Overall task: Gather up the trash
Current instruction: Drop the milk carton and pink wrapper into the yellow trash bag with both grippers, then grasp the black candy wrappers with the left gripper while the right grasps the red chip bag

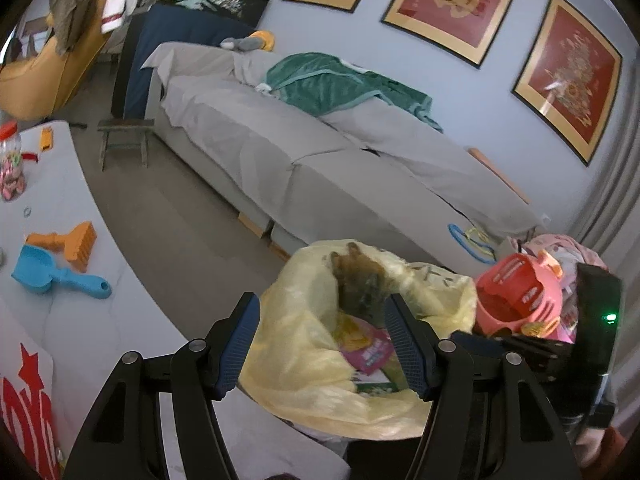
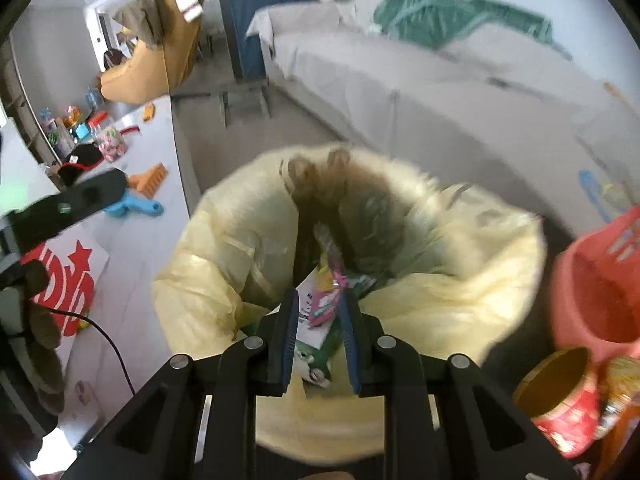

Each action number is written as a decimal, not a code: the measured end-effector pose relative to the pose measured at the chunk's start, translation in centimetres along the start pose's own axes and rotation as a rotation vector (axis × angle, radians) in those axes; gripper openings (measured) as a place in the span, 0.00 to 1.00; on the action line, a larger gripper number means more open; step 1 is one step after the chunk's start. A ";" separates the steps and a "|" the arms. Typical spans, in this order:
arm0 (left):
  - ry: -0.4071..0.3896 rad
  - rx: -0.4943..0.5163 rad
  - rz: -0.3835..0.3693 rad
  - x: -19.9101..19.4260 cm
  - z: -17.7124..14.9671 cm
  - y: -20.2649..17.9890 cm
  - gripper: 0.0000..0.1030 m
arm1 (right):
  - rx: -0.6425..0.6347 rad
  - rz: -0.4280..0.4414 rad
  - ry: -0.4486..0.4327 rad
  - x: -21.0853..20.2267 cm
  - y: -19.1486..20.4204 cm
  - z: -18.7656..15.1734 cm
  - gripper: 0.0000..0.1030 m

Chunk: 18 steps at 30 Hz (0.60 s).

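Observation:
A pale yellow trash bag (image 1: 304, 360) stands open on the floor between the table and the sofa. Wrappers lie inside it, among them a pink wrapper (image 1: 372, 354). My left gripper (image 1: 322, 304) is open wide just above the bag's near rim, nothing between its pads. In the right wrist view my right gripper (image 2: 322, 300) hangs over the mouth of the bag (image 2: 440, 300), its jaws a little apart. The pink wrapper (image 2: 330, 280) shows in the gap just past the tips, and the pads do not press on it. A brown shape (image 2: 320, 176) sits at the far rim.
A grey sofa (image 1: 320, 148) with a green blanket (image 1: 328, 84) runs behind the bag. The white table (image 1: 60, 240) at left carries a blue scoop (image 1: 52, 276) and an orange rake (image 1: 76, 244). A pink basket (image 2: 600, 280) and a red tin (image 2: 568, 412) stand at right.

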<state>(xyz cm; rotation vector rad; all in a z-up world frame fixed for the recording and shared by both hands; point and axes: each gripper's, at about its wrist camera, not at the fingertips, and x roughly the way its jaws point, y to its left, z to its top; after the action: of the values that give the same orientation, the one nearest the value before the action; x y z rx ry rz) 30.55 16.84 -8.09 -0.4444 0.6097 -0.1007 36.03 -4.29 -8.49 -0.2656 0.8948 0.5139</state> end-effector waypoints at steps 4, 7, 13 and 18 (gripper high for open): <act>-0.001 0.030 -0.017 -1.1 -0.5 -2.5 0.64 | 0.038 -0.024 -0.083 -3.8 -1.7 -1.2 0.20; 0.001 0.055 -0.033 -1.8 -1.1 -4.5 0.64 | 0.067 -0.067 -0.147 -7.2 -2.8 -2.4 0.20; 0.045 0.128 -0.106 -2.3 -3.2 -10.4 0.64 | 0.133 -0.158 -0.240 -13.4 -5.6 -6.5 0.20; 0.110 0.203 -0.186 -1.9 -5.8 -15.6 0.64 | 0.209 -0.239 -0.277 -17.7 -8.6 -10.6 0.20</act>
<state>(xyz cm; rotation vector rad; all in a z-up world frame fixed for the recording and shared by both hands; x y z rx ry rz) 26.24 1.06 -4.55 -0.2988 0.6582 -0.3630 24.33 -21.65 -0.71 -0.1049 0.6303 0.2252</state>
